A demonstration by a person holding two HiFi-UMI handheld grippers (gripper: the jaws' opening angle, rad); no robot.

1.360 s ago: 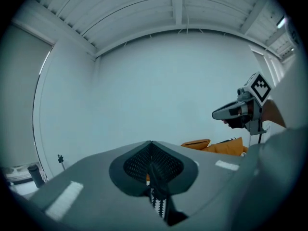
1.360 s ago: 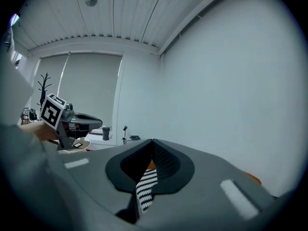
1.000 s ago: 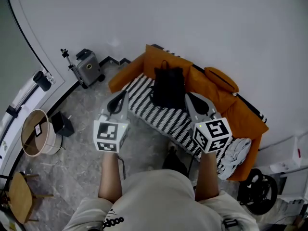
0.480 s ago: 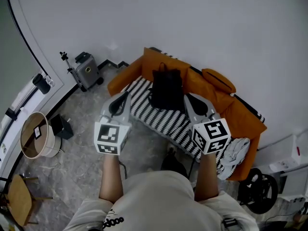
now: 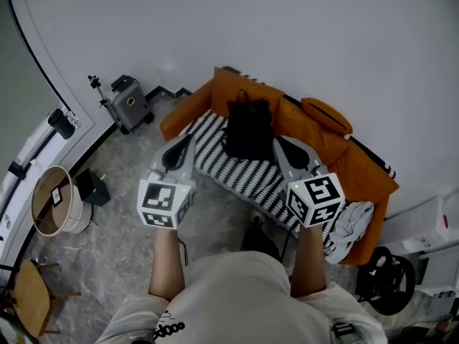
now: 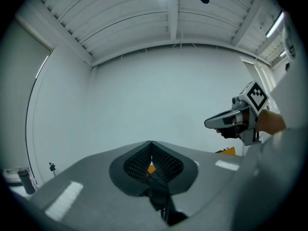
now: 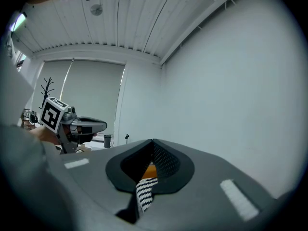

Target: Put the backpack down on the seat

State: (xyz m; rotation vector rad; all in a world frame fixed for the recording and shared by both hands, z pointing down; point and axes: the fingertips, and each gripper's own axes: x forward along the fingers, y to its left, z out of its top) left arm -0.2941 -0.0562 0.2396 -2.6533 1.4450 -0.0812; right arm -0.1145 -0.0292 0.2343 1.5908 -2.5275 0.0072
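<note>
Backpack (image 5: 249, 129) sits upright on striped seat (image 5: 240, 178), upper centre of frame, against the orange backrest. Left gripper (image 5: 178, 151) and right gripper (image 5: 287, 149) flank it, both closed and empty. Placement looks done. Pull back straight and avoid snagging the straps.

Plain white wall (image 5: 287, 34), grey marble floor (image 5: 122, 221), ribbed white ceiling (image 6: 120, 18)

**Much of the sofa is out of sight**

In the head view the grey right gripper (image 5: 281, 143) covers part of the black-and-white striped seat cover (image 5: 229, 165) on the orange fabric sofa (image 5: 228, 92). The black fabric backpack (image 5: 249, 129) hides the backrest behind it. The small wooden stool (image 5: 29, 289) is cut off at the left edge. In its own view the grey left gripper (image 6: 151, 144), jaws together, blocks all of the sofa but an orange sliver. The right gripper view shows only slivers of orange and stripes.
</note>
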